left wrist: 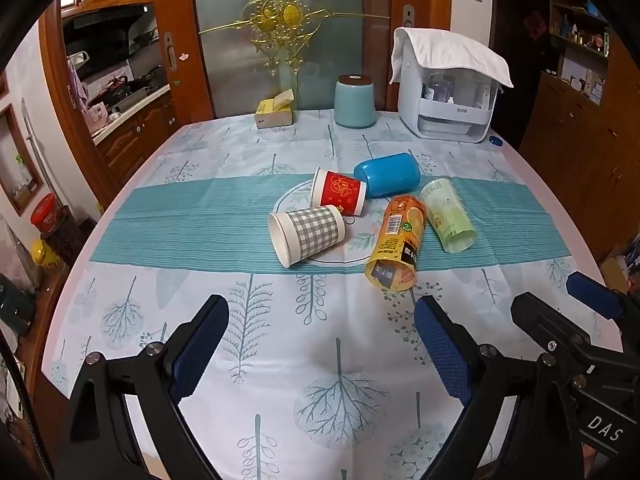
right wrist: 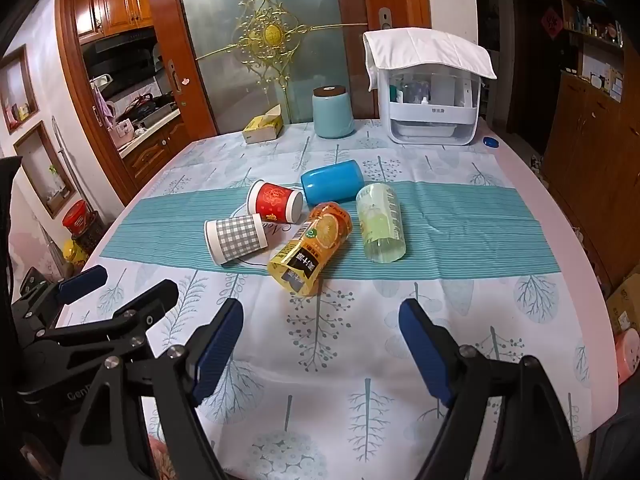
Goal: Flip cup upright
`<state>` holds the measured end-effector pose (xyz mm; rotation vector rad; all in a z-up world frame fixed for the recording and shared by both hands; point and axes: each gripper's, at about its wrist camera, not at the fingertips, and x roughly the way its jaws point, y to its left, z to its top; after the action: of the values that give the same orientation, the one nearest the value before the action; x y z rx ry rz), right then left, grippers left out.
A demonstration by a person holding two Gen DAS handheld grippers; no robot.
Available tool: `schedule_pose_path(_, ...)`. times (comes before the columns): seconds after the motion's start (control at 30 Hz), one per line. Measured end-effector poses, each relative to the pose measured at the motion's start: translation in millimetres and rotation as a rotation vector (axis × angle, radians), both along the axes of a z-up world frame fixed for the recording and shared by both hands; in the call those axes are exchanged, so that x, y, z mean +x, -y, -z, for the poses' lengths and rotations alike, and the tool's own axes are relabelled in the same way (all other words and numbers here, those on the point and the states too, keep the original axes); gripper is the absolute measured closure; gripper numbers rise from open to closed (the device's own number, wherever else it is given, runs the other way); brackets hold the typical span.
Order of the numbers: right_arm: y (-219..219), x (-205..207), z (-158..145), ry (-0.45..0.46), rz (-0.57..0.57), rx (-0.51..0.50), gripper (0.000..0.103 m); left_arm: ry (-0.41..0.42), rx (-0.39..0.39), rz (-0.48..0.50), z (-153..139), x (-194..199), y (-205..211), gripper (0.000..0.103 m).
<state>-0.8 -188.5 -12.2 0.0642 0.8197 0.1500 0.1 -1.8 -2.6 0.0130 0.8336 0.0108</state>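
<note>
Five cups are seen lying on their sides in a cluster on the teal striped band of the tree-printed tablecloth (left wrist: 224,236): a grey-checked paper cup (left wrist: 307,234), a red-and-white paper cup (left wrist: 339,197), a smooth blue plastic cup (left wrist: 387,174), an orange-printed clear plastic cup (left wrist: 395,243) and a pale green translucent plastic cup (left wrist: 449,215). The checked cup's white rim is turned to the left, and it is touched by the red cup behind it. The orange cup's open mouth is turned toward the cameras.

Two grippers are held low over the near cloth, well apart from the cups. The left gripper (left wrist: 322,344) and the right gripper (right wrist: 321,350) are both shown with jaws spread wide, nothing held between the textured blue pads (left wrist: 200,350).
</note>
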Motion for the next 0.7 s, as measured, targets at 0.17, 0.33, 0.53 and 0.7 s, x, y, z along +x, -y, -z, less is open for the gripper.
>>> schedule_pose_path(0.17,-0.3,0.2,0.7,-0.001,-0.002,-0.002,0.022,-0.012,-0.015,0.000,-1.3,2.6,0.0,0.010)
schedule_pose_path(0.33,-0.1,0.2,0.6,-0.001,-0.003,-0.001,0.022,-0.017,-0.013,-0.003,0.5,3.9,-0.2,0.010)
schedule_pose_path(0.53,-0.9,1.1,3.7,-0.007,-0.003,-0.001,0.022,-0.032,-0.020,-0.007,3.6,6.2,-1.5,0.010)
schedule_pose_path(0.7,-0.9,3.0,8.2,-0.012,-0.004,0.000,0.022,-0.036,-0.020,-0.008,5.4,7.2,-2.1,0.010)
